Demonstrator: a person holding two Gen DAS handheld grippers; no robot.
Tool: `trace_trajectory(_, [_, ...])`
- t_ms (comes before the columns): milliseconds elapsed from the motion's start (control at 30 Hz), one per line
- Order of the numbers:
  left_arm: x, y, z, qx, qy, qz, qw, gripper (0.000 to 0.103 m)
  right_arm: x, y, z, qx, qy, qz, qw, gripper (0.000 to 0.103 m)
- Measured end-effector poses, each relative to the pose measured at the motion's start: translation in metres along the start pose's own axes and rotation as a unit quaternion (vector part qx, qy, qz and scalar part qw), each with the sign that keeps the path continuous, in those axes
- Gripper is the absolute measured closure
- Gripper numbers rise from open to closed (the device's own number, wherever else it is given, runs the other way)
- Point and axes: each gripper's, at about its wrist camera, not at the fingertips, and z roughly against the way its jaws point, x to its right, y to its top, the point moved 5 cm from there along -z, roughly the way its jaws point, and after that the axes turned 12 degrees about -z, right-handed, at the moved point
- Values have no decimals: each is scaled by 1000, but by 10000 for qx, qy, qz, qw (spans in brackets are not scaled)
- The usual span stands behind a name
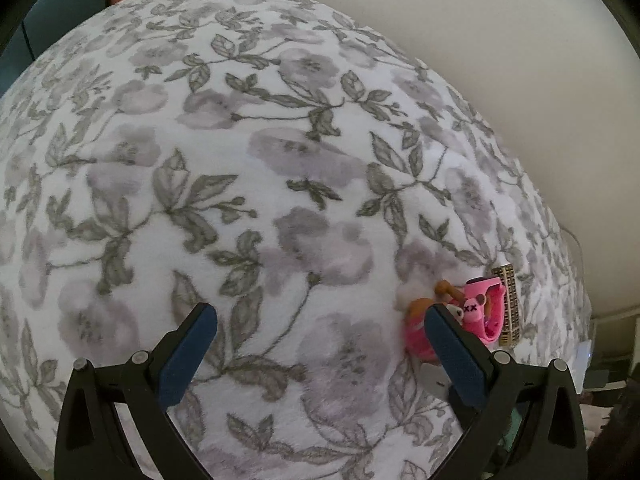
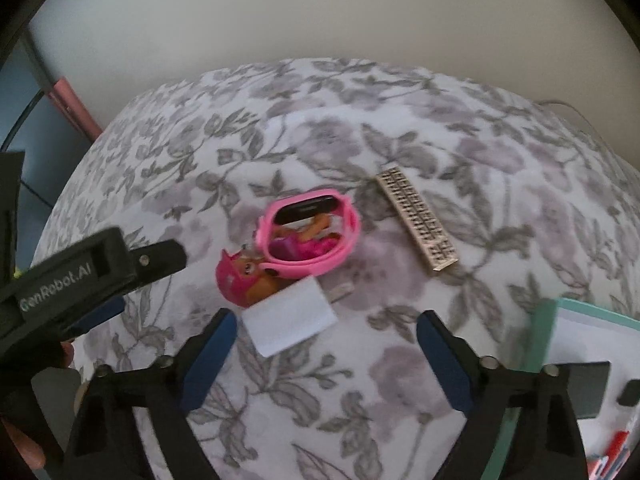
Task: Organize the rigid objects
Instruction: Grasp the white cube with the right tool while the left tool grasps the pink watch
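A pink wrist watch lies on the flowered blanket, looped over a pink toy dog. A white rectangular piece lies just below them, with a small beige bit beside it. A patterned beige bar lies to the right. My right gripper hangs open above the blanket, the white piece near its left fingertip and untouched. My left gripper is open over bare blanket. The watch, the toy and the bar sit beyond its right finger, which hides part of the toy.
A mint-edged tray holding dark and red items sits at the lower right of the right wrist view. The left tool's black housing reaches in from the left, with a hand below it. A pale wall backs the bed.
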Motion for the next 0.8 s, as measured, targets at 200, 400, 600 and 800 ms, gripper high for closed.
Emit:
trace_trajectory(200, [13,6,-3,21,-350,-81,9994,0,-6,-1,-6,-71,194,23,9998,40])
trace_trajectory(400, [23,10,-5,88,-570,-166,9982,0,-8,-3,-8,-101,415,-34,9991,50])
trace_trajectory(600, [38,15,-9,154,-645,-397,9970,0,0,-4,-5,-85,564,-151,9983,50])
trace_trajectory(800, [54,19,-12,214,-513,-730,9958,0,15,-2,-1,-60,568,-309,9979,50])
